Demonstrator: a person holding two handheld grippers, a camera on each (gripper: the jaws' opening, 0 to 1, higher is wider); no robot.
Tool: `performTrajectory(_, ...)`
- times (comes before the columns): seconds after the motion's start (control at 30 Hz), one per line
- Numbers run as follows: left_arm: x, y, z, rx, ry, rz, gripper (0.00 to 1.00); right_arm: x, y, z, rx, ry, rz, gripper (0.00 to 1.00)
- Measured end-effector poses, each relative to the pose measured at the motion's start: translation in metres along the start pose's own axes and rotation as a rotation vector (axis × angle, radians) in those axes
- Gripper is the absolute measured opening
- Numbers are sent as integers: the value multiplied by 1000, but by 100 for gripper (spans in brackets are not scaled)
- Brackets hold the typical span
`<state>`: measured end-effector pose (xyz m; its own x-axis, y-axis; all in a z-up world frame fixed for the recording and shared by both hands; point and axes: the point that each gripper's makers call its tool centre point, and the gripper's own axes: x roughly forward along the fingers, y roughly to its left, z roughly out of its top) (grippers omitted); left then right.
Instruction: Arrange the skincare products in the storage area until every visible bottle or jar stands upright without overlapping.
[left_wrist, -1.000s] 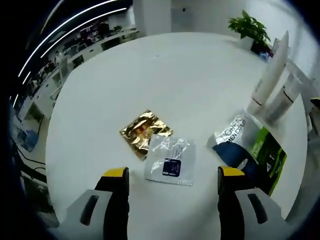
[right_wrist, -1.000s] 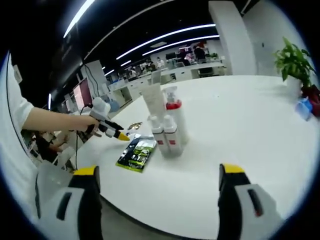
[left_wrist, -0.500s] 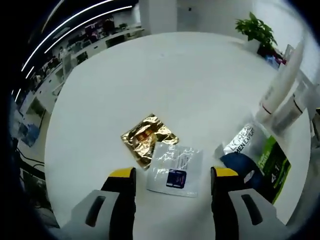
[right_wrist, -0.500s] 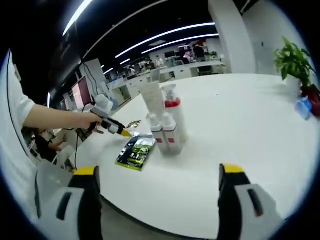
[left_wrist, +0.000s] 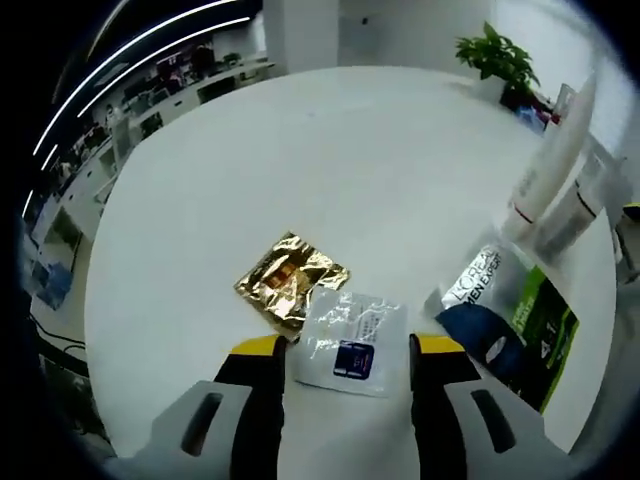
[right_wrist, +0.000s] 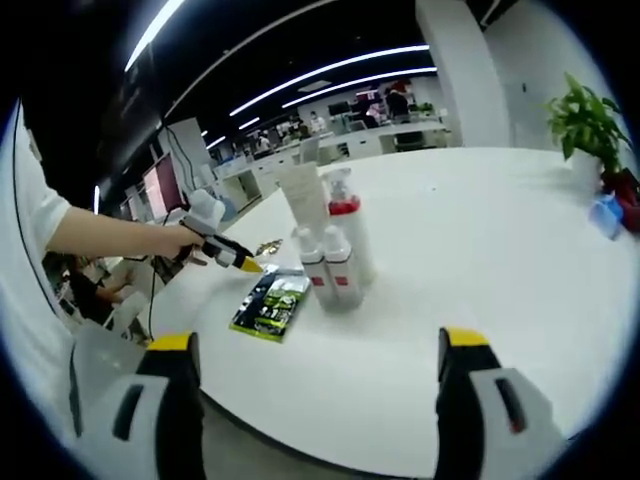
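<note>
Yellow-tipped and spread apart, the jaws of your left gripper (left_wrist: 341, 350) hang just over the near edge of a clear sachet with a dark blue label (left_wrist: 348, 340), which lies flat on the white round table (left_wrist: 330, 170); nothing is pinched between them. Touching the sachet's far left corner is a crumpled gold foil sachet (left_wrist: 290, 282). To the right of both lies a L'Oreal Men Expert packet (left_wrist: 508, 318), flat, its green and black side showing. Beyond that packet, at the right edge, a tall white tube (left_wrist: 548, 160) and a shorter white bottle (left_wrist: 576, 202) stand upright, close together.

Your right gripper (right_wrist: 315, 360) has its jaws wide apart and empty, held near the table's edge. Past them the same green packet (right_wrist: 271, 302) lies flat, and just right of it two small white bottles with red bands (right_wrist: 328, 268) stand upright, with a red-collared pump bottle (right_wrist: 348, 228) and the tall tube (right_wrist: 305, 203) close behind. At the left your hand (right_wrist: 178, 243) holds the left gripper (right_wrist: 232, 258) above the table, tips angled down. Far right, a potted plant (right_wrist: 585, 130) stands on the table.
</note>
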<state>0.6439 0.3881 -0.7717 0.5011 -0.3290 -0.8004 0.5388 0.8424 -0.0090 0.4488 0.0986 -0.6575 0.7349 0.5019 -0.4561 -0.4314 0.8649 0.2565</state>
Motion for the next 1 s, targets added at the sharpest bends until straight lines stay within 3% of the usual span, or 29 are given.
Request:
performTrajectory(0.03, 0, 0, 0, 2, -1, -1, 40, 0, 0, 0, 1, 0, 0, 99)
performTrajectory(0.27, -3, -2, -2, 17, 11, -9, 38, -1, -1, 1, 4, -7, -2, 99)
performTrajectory(0.3, -4, -2, -2, 27, 11, -10, 34, -1, -1, 1, 4, -8, -2, 99)
performTrajectory(0.33, -8, -1, 0, 40, 0, -12, 23, -1, -1, 1, 4, -9, -3, 99)
performTrajectory(0.47, -18, 4, 4, 80, -15, -15, 10, -1, 0, 2, 3, -11, 0, 99)
performTrajectory(0.57, -20, 5, 1, 75, 2, -20, 13, 0, 1, 2, 0, -11, 2, 99)
performTrajectory(0.7, -19, 1, -2, 67, 14, -25, 23, 0, 1, 2, -1, -11, 4, 99)
performTrajectory(0.87, -12, -9, 0, 27, 19, -21, 44, -1, 1, 2, 0, -12, 3, 99)
performTrajectory(1.0, -5, -12, 0, -14, 30, 21, 46, -1, 0, 2, 0, -11, 0, 99)
